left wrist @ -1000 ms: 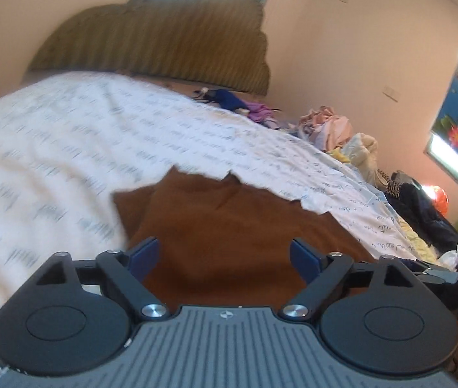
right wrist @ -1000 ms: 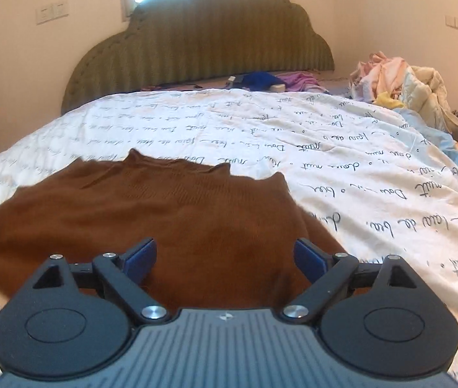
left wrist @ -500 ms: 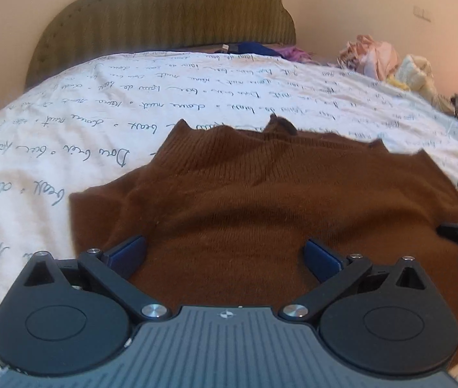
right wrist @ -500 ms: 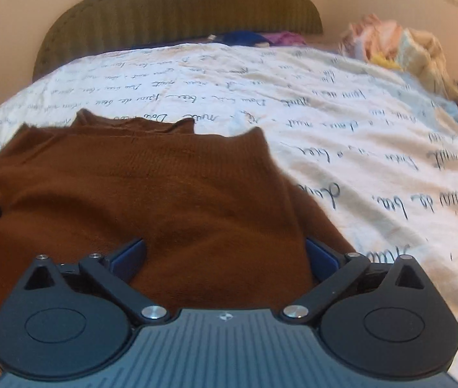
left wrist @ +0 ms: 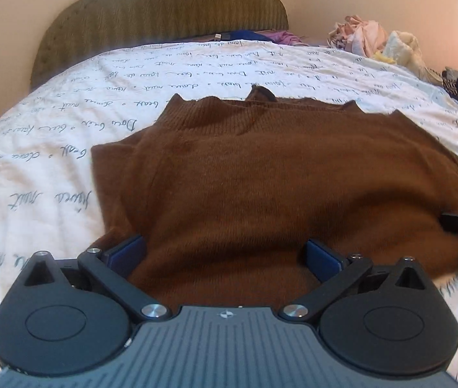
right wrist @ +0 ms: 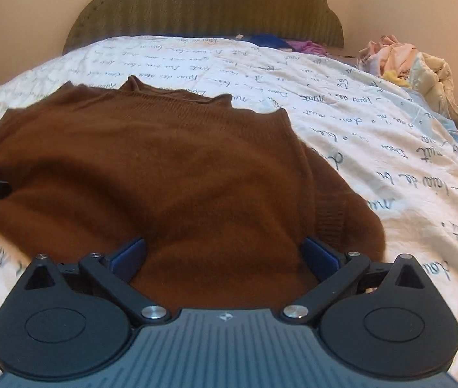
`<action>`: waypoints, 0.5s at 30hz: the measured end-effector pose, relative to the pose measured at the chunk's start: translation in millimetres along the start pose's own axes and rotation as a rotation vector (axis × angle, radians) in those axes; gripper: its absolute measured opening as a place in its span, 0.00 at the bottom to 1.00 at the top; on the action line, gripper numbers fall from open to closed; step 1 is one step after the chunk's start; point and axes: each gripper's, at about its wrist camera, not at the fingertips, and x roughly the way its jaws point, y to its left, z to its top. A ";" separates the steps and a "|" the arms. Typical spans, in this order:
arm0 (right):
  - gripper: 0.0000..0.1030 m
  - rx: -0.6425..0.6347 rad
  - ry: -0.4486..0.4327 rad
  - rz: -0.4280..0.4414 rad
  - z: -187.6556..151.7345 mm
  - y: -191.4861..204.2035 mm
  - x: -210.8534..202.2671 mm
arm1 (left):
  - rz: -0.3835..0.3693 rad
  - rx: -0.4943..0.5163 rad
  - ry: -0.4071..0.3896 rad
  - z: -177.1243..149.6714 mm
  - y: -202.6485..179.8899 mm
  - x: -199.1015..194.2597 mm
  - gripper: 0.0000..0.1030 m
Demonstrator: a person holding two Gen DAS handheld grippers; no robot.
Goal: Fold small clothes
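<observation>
Brown sweater [left wrist: 261, 174] lies flat on the bed [left wrist: 51, 168], neck and ribbed collar at the far edge toward the headboard [left wrist: 161, 16], hem nearest the cameras. Sleeves look tucked in over the body: one folded edge shows at the left in the left view, a ribbed cuff at the right in the right view [right wrist: 330, 213]. Change over the last second: the left camera has swung from a tilted, sideways look across the bed to a level, square-on view, and both tongs have come down close to the near hem, so the knit now fills the frames. Left gripper [left wrist: 224, 253]: jaws spread wide, blue pads either side of the near hem, nothing pinched. Right gripper [right wrist: 224, 252]: same, jaws wide apart over the hem, no cloth between the pads. Each gripper's tip shows at the edge of the other's view, so they sit side by side, left and right along the hem. Judgement: both are lined up to pinch the hem for a lengthwise fold toward the collar; grasp not yet made. Loose clothes [right wrist: 400, 55] are piled at the far right of the bed, well apart.
</observation>
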 end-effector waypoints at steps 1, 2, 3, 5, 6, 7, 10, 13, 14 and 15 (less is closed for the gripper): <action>1.00 0.003 0.001 -0.003 -3.6 -2.8 -2.3 | -0.001 0.006 0.004 -3.7 1.3 -4.9 1.00; 1.00 0.018 0.003 0.008 -4.6 -6.7 -3.7 | -0.006 -0.006 0.001 -7.0 4.4 -10.1 1.00; 1.00 0.039 0.012 0.019 -1.8 -10.1 -4.8 | -0.005 -0.017 -0.007 -10.8 7.9 -15.3 1.00; 1.00 0.075 0.017 -0.005 12.0 -12.5 -11.3 | 0.005 -0.018 0.004 -14.2 11.8 -23.3 1.00; 1.00 0.087 -0.015 -0.006 17.2 -11.2 -17.1 | 0.004 -0.041 0.009 -12.1 13.0 -30.0 1.00; 1.00 0.088 -0.046 0.009 22.9 -8.4 -21.4 | -0.003 -0.072 0.009 -9.9 15.2 -36.6 1.00; 1.00 0.056 -0.048 0.057 39.1 8.1 -9.6 | 0.000 -0.097 0.023 -1.3 17.3 -37.9 1.00; 1.00 0.023 0.013 0.055 39.4 20.5 13.3 | 0.025 -0.097 0.068 -3.0 18.4 -25.4 1.00; 1.00 0.008 0.026 0.044 34.9 21.3 19.5 | 0.033 -0.088 0.064 -5.7 17.9 -24.2 1.00; 1.00 -0.006 0.023 0.041 29.0 20.3 23.1 | 0.041 -0.085 0.059 -9.8 16.8 -24.6 1.00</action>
